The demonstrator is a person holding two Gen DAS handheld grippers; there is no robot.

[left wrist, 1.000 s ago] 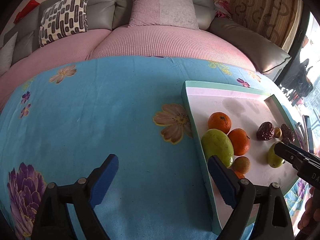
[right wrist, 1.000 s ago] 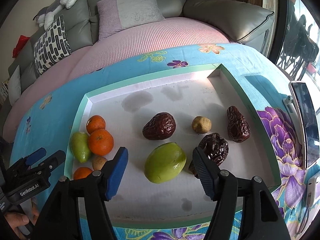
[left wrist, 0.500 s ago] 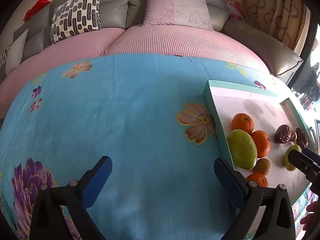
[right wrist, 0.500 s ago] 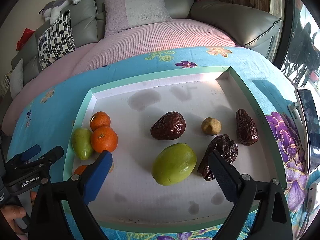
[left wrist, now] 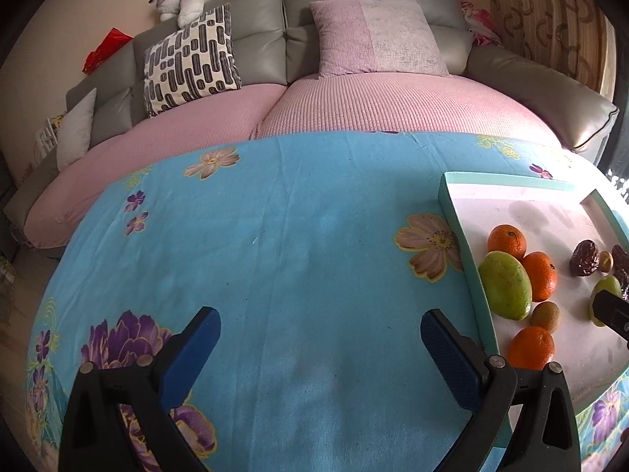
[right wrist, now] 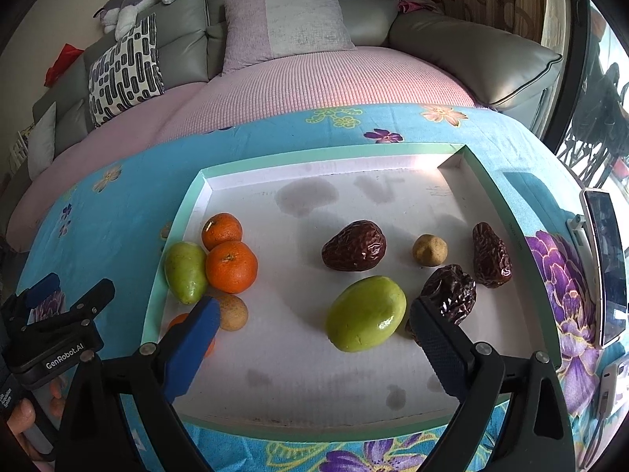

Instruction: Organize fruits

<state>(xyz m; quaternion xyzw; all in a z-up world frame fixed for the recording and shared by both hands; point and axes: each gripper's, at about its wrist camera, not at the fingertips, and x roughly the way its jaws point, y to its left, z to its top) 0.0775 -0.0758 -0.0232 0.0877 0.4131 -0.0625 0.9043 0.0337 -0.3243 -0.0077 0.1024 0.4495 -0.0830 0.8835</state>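
A green-rimmed tray (right wrist: 196,192) with a white floor holds the fruit. At its left sit two oranges (right wrist: 231,266), a green mango (right wrist: 185,272) and a small brown fruit (right wrist: 232,312). A third orange (right wrist: 179,320) is partly hidden by a finger. Mid-tray lie a second green mango (right wrist: 366,314), three dark dates (right wrist: 354,246) and a small tan fruit (right wrist: 429,250). My right gripper (right wrist: 312,314) hangs open over the tray's near part, empty. My left gripper (left wrist: 319,320) is open above the bare blue cloth, left of the tray (left wrist: 456,204).
A blue floral cloth (left wrist: 275,236) covers the table. A phone (right wrist: 607,275) lies along the right edge beyond the tray. A grey sofa with pink covers and cushions (left wrist: 377,35) stands behind. A hand (right wrist: 23,417) holds the left gripper (right wrist: 59,299) at lower left.
My right gripper opened wider from around the middle mango and drew back a little. My left gripper also opened wider and moved left, away from the tray.
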